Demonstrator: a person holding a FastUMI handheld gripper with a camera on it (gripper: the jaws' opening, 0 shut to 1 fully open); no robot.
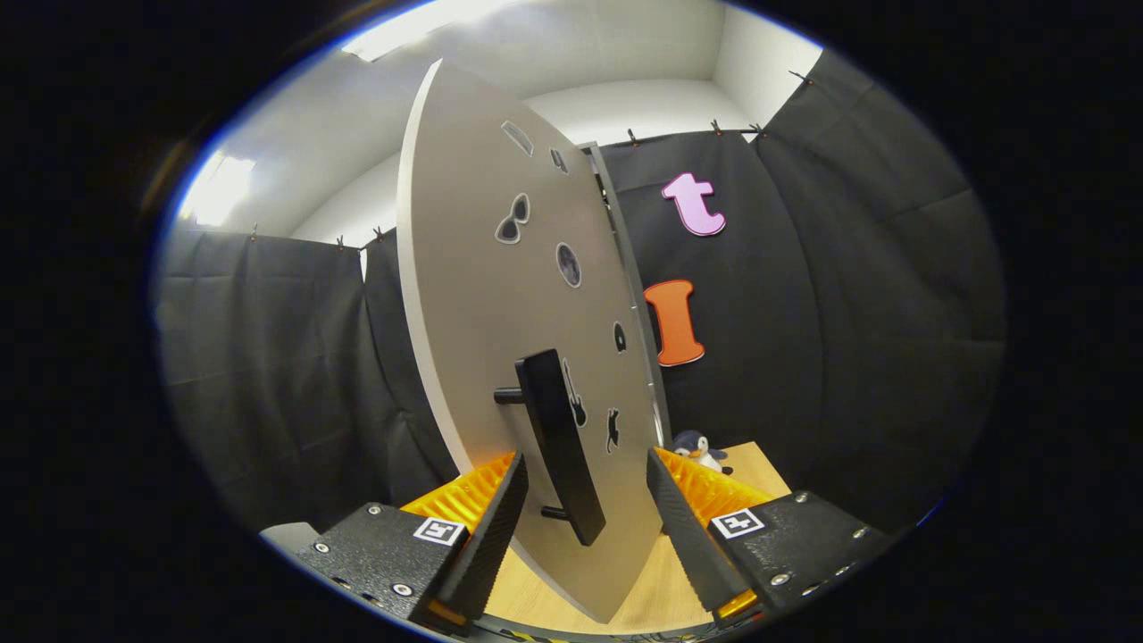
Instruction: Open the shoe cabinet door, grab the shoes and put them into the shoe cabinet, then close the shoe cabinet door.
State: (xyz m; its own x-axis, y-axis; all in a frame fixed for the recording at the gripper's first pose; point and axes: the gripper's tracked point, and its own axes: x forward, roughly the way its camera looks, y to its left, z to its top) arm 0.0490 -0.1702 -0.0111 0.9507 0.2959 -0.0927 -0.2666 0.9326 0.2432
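The hand-held two-finger gripper (588, 469) is hovering with its fingers spread wide apart, the jaws gaping on either side of the long black bar handle (558, 444) of the pale grey shoe cabinet door (482, 295). Neither finger is pressing on the handle: the left finger (489, 536) is sitting just to the left of the bar's lower end, while the right finger (692, 536) is standing clear of the bar, on the far side of the door's lower edge. The handle is running between the fingers and slightly ahead of them, standing off the panel on two short black posts.

The door itself is standing swung out, edge-on toward the camera, and is rising tall above the fingers (small dark stickers, among them a pair of sunglasses (513, 220) and a guitar (573, 393), are dotting its face). Under the gripper and the door a light wooden tabletop (665, 585) is showing.

Behind the door's far edge, a narrow grey strip of the cabinet frame (625, 268) is peeking out. Just beyond the right finger, a small grey-and-white plush penguin (701, 449) is sitting on the wood near the foot of the cabinet. Farther back, black cloth booth walls (848, 313) are hanging on clips beneath a white ceiling (616, 54) with bright lights glowing.
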